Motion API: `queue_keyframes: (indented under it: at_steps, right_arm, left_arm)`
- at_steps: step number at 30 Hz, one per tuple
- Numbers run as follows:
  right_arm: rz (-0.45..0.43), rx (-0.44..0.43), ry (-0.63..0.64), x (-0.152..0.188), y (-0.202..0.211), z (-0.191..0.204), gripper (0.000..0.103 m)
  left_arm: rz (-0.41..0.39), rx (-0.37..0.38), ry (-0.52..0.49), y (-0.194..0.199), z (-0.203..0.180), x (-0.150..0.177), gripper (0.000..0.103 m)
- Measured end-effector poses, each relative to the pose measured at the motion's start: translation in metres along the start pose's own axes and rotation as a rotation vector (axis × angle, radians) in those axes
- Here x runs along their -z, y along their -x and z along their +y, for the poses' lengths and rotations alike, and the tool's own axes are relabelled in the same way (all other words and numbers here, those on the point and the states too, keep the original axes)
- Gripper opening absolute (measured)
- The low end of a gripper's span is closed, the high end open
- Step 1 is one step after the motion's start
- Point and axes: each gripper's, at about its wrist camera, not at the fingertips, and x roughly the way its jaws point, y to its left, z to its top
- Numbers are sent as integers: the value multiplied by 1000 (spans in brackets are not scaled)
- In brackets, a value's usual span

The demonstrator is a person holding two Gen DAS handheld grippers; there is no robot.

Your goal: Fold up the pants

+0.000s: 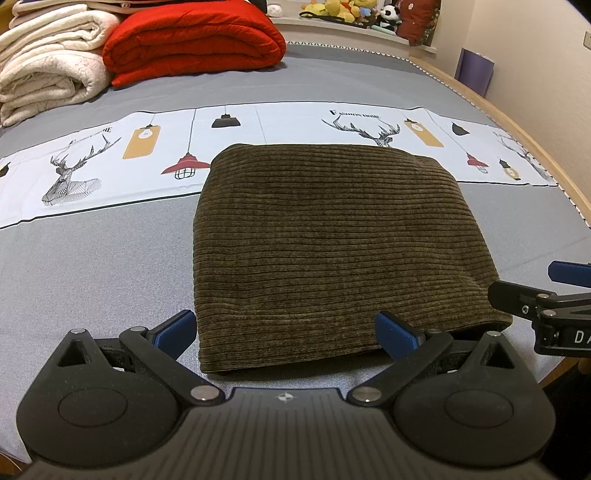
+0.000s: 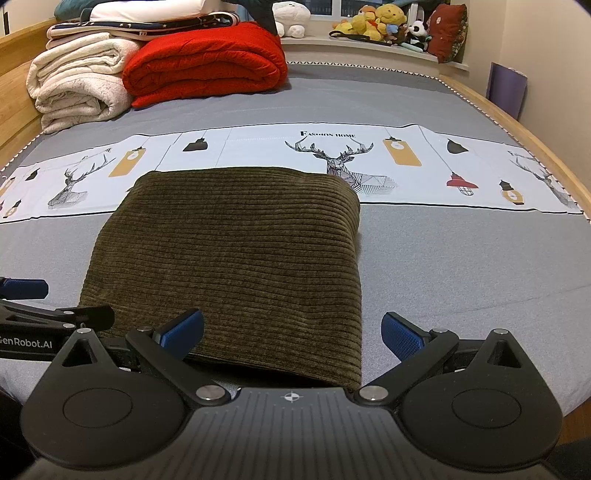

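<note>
Olive-brown corduroy pants (image 1: 332, 240) lie folded into a compact rectangle on the grey bed sheet (image 1: 92, 266); they also show in the right wrist view (image 2: 236, 258). My left gripper (image 1: 286, 332) is open and empty, hovering at the near left edge of the pants. My right gripper (image 2: 293, 334) is open and empty at the near right edge of the pants. Each gripper shows at the edge of the other's view: the right gripper (image 1: 554, 291) and the left gripper (image 2: 37, 306).
A red folded quilt (image 1: 192, 40) and cream blankets (image 1: 51, 62) are stacked at the far left of the bed. Plush toys (image 2: 384, 22) sit on the window ledge. The wooden bed frame (image 2: 517, 122) runs along the right side. A printed deer band (image 2: 332, 155) crosses the sheet.
</note>
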Motion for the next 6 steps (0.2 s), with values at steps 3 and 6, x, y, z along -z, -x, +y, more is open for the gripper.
queue_keyframes:
  at_steps: [3,6]
  right_arm:
    - [0,0,0,0,0,0,102]
    - [0,0,-1,0,0,0,102]
  left_arm:
    - [-4,6,-1,1,1,0,103]
    - [-6,6,-5,1,1,0,103]
